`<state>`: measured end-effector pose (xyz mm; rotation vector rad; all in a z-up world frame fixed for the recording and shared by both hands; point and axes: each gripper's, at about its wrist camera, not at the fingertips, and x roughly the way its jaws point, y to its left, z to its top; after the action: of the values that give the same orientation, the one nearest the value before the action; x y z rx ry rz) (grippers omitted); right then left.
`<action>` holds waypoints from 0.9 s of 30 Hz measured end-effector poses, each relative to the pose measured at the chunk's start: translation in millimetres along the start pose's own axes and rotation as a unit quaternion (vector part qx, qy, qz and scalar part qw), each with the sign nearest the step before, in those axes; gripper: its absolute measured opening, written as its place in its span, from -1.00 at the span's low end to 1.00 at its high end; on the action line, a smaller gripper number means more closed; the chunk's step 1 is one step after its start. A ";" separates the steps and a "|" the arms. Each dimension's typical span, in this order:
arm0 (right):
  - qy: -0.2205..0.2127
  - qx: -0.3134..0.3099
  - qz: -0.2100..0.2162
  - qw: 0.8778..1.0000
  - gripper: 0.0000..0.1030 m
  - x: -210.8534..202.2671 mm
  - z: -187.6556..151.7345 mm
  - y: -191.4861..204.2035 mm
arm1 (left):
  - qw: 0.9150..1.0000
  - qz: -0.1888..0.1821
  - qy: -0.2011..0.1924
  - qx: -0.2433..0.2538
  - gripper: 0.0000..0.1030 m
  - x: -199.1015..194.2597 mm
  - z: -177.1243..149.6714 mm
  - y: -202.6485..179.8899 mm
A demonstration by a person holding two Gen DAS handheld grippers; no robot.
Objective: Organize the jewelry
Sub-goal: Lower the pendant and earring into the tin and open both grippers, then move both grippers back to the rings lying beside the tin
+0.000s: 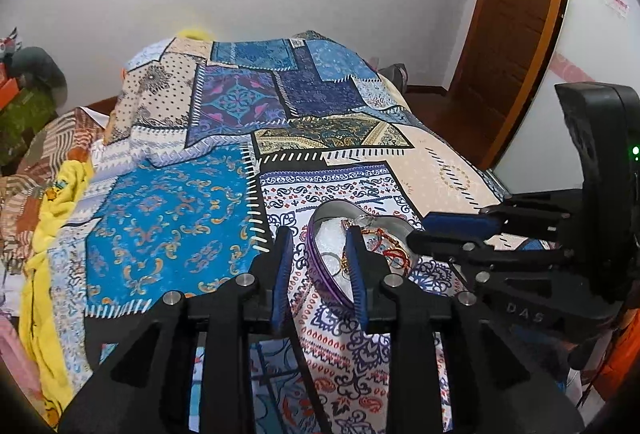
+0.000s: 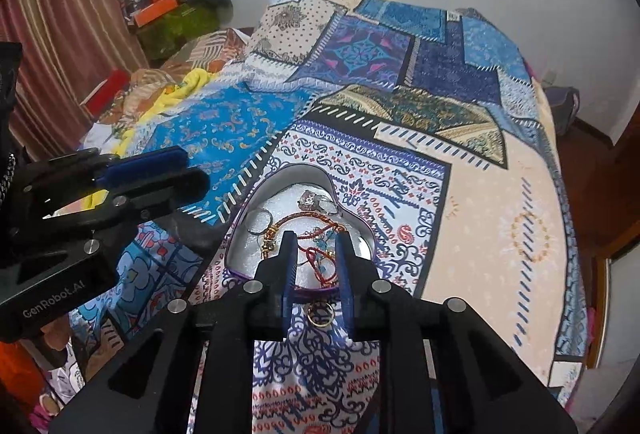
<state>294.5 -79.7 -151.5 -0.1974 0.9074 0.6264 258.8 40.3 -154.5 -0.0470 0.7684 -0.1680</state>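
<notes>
A heart-shaped tin box (image 2: 362,240) with a purple rim (image 1: 320,266) lies on the patterned bedspread. It holds rings, a red cord bracelet (image 2: 316,222) and gold pieces on white padding. A gold ring (image 2: 319,314) lies on the cloth just outside the tin's near edge, between my right gripper's fingers. My right gripper (image 2: 316,238) is open over the tin's near part. My left gripper (image 1: 319,240) is open, astride the tin's left rim. The left gripper also shows in the right wrist view (image 2: 168,170), left of the tin. The right gripper also shows in the left wrist view (image 1: 448,230).
The bedspread (image 1: 168,218) covers the whole bed. A yellow cloth (image 1: 44,234) lies along the left side. Boxes and clutter (image 2: 160,6) stand by a curtain at the far left. A wooden door (image 1: 520,14) is at the right.
</notes>
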 end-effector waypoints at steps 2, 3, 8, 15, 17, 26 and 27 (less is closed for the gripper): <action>-0.004 -0.004 -0.007 1.000 -0.65 -6.2 -1.4 1.2 | 1.000 0.002 -0.002 0.001 -0.43 -7.7 -1.9 -1.9; -0.006 -0.004 -0.010 1.000 -0.65 -9.5 -2.3 1.2 | 1.000 0.004 -0.003 0.002 -0.40 -10.6 -2.7 -3.0; -0.011 0.001 -0.016 1.000 -0.57 -22.7 -8.7 -1.6 | 1.000 0.012 0.000 0.009 -0.24 -20.4 -11.6 -9.2; -0.011 -0.006 -0.037 0.999 -0.37 -31.6 -22.5 -2.8 | 0.999 0.008 0.031 0.006 -0.22 -14.8 -31.6 -14.9; -0.008 -0.005 -0.039 0.999 -0.37 -31.1 -26.5 -3.6 | 0.999 0.005 0.045 0.005 -0.22 -9.9 -39.0 -17.6; 0.017 0.006 -0.044 0.999 -0.37 -23.7 -50.1 -12.8 | 0.995 -0.011 0.102 0.011 -0.22 21.2 -65.7 -34.0; 0.021 0.006 -0.044 0.999 -0.37 -22.1 -52.9 -13.9 | 0.994 -0.012 0.105 0.012 -0.22 24.6 -67.0 -35.4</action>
<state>256.9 -122.1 -167.8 -0.2395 0.9386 0.5357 224.8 2.5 -216.0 -0.0156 0.9766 -0.2079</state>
